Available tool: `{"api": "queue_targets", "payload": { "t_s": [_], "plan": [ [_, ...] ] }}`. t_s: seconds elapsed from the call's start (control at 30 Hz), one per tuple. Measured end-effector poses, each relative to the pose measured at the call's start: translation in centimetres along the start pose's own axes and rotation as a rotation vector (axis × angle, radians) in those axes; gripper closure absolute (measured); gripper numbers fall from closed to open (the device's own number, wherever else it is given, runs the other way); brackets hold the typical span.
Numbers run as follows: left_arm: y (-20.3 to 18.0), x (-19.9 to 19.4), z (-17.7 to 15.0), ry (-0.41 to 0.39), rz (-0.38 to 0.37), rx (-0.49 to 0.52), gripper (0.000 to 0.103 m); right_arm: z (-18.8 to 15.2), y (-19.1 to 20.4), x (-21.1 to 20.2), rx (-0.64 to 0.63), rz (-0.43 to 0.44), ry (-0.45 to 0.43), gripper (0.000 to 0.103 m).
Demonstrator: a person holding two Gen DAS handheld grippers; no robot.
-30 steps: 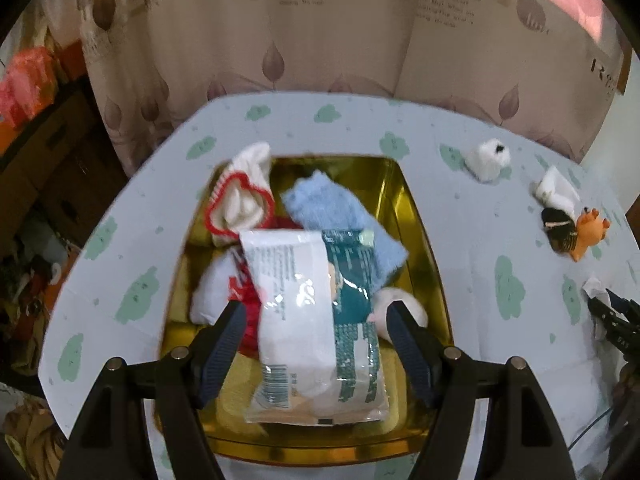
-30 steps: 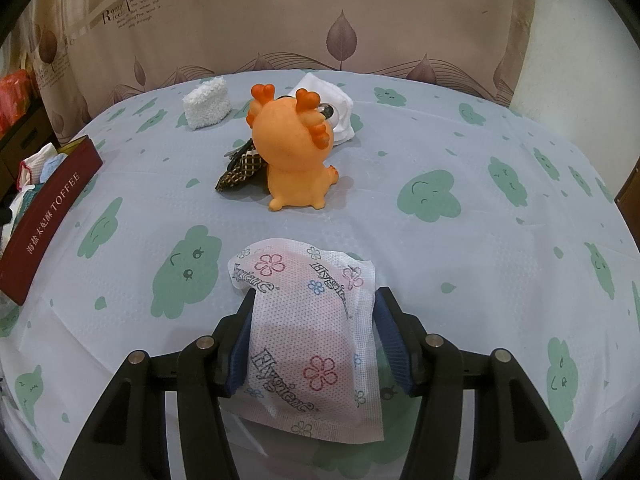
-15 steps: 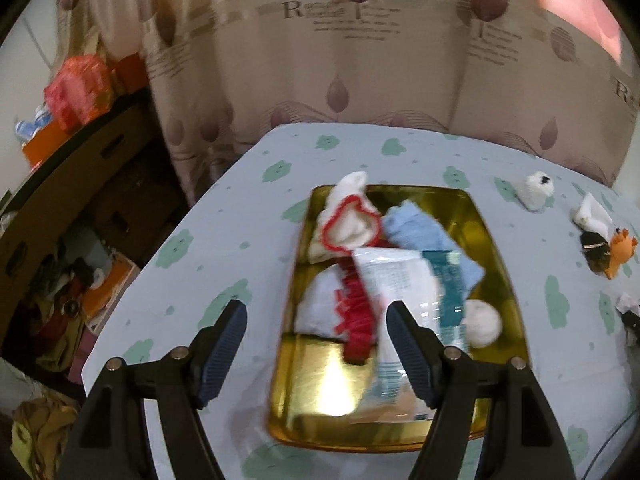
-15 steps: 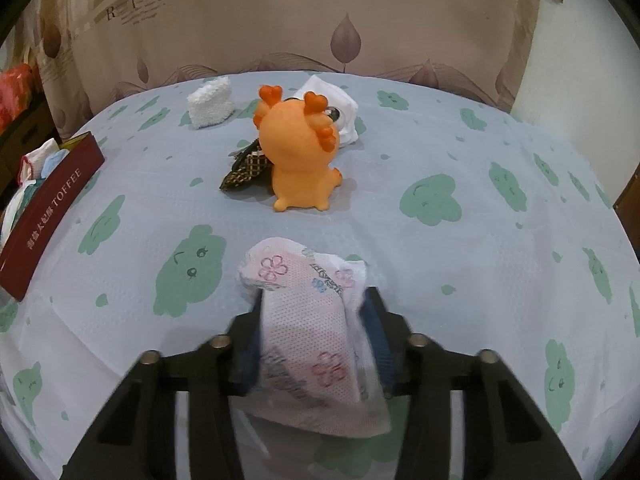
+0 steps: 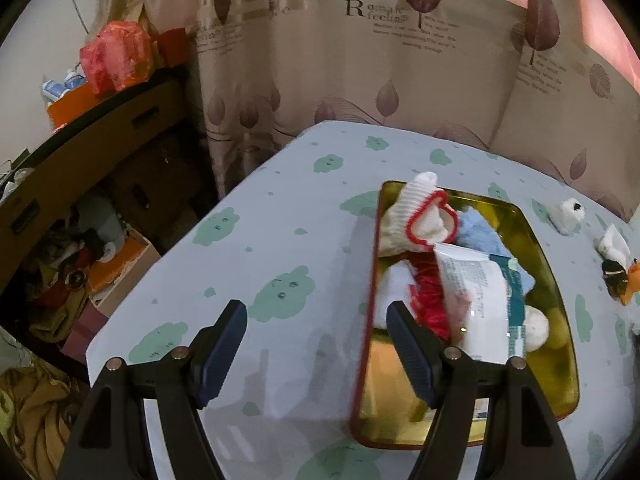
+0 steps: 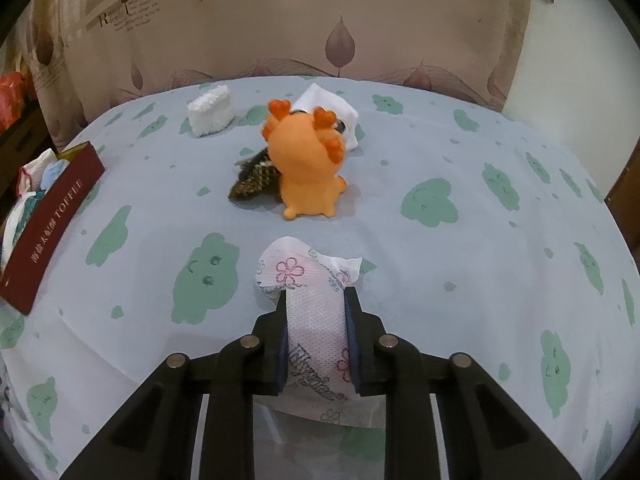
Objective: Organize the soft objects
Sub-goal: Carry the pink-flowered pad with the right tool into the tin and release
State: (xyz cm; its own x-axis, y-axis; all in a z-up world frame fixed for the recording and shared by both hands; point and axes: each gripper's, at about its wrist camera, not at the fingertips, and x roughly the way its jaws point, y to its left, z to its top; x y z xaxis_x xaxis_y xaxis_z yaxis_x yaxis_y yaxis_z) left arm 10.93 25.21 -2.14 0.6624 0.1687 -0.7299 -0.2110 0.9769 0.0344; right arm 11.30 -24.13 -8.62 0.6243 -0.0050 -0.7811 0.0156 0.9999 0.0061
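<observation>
Several soft items [image 5: 472, 280] lay in the tin [image 5: 558, 280]; right gripper [image 6: 316, 300] had just closed, clamping a tissue pack [image 6: 314, 320]; left gripper [image 5: 316, 320] gaped empty; four items waited mid-worktop [image 6: 440, 280].

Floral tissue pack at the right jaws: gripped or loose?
Gripped. The right gripper has just closed its jaws onto the tissue pack, pinching its middle narrow.

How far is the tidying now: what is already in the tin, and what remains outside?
Done: socks, a wipes pack and other soft things lie in the gold tin. In hand: the right tongs have just closed on the floral tissue pack. Left: orange toy, white towel roll, patterned pouch.
</observation>
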Motion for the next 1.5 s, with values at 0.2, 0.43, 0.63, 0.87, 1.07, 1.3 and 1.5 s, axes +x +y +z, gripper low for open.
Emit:
{"api": "queue_targets", "payload": {
  "t_s": [0.2,0.43,0.63,0.87,1.07,1.3,1.5],
  "plan": [
    [1.3,0.1,0.3,0.003,-0.019,-0.056,0.029,0.8,1.5,-1.3,-0.014,0.014,-0.016,0.082],
    [2.3,-0.2,0.6,-0.013,-0.01,-0.11,0.029,2.2,6.6,-2.9,-0.092,0.093,-0.047,0.082],
    [2.6,-0.2,0.6,-0.008,-0.018,-0.131,0.029,3.2,13.4,-3.9,-0.19,0.21,-0.067,0.082],
    [3.4,-0.5,0.6,-0.028,0.019,-0.154,0.029,3.5,21.3,-4.5,-0.307,0.323,-0.062,0.082],
    [5.2,-0.4,0.7,-0.022,0.023,-0.229,0.029,4.2,27.6,-5.1,-0.375,0.435,-0.059,0.082],
    [7.7,-0.2,0.6,-0.011,0.036,-0.339,0.029,4.3,35.2,-4.6,-0.488,0.523,-0.022,0.082],
    [8.9,0.2,0.5,0.002,0.036,-0.387,0.029,3.9,39.3,-3.8,-0.576,0.504,-0.005,0.082]
  ]
}}
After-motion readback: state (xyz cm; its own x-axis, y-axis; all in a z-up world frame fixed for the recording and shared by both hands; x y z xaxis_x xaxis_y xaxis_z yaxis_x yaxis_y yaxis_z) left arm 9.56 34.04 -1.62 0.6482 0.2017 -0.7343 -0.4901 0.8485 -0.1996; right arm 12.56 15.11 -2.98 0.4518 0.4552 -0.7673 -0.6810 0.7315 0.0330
